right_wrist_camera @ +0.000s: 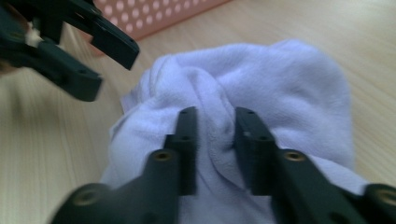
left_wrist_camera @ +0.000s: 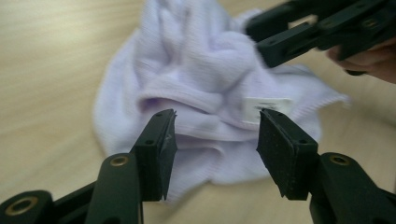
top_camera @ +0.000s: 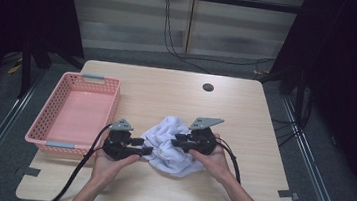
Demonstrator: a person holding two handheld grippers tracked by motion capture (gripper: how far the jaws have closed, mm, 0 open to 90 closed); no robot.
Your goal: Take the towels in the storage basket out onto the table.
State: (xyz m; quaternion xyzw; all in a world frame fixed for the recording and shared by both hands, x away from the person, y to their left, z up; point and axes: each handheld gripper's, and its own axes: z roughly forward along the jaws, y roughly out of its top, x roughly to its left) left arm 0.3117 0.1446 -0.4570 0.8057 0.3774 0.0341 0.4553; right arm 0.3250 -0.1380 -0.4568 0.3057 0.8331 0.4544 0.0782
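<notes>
A crumpled white towel [top_camera: 171, 147] lies on the wooden table [top_camera: 167, 89] near its front middle. My right gripper [top_camera: 177, 140] comes at it from the right. In the right gripper view its jaws [right_wrist_camera: 215, 126] stand narrow and pinch a raised fold of the towel [right_wrist_camera: 280, 84]. My left gripper [top_camera: 144, 147] is at the towel's left edge. In the left gripper view its jaws [left_wrist_camera: 215, 135] are open, one on each side of a hem of the towel [left_wrist_camera: 201, 70] near a small white label [left_wrist_camera: 266, 108], with the pads apart from the cloth.
A pink plastic basket [top_camera: 110, 108] with nothing in it stands at the table's left, close to my left hand. A round cable hole [top_camera: 208, 87] is at the back of the table. Bare wood stretches to the right and behind the towel.
</notes>
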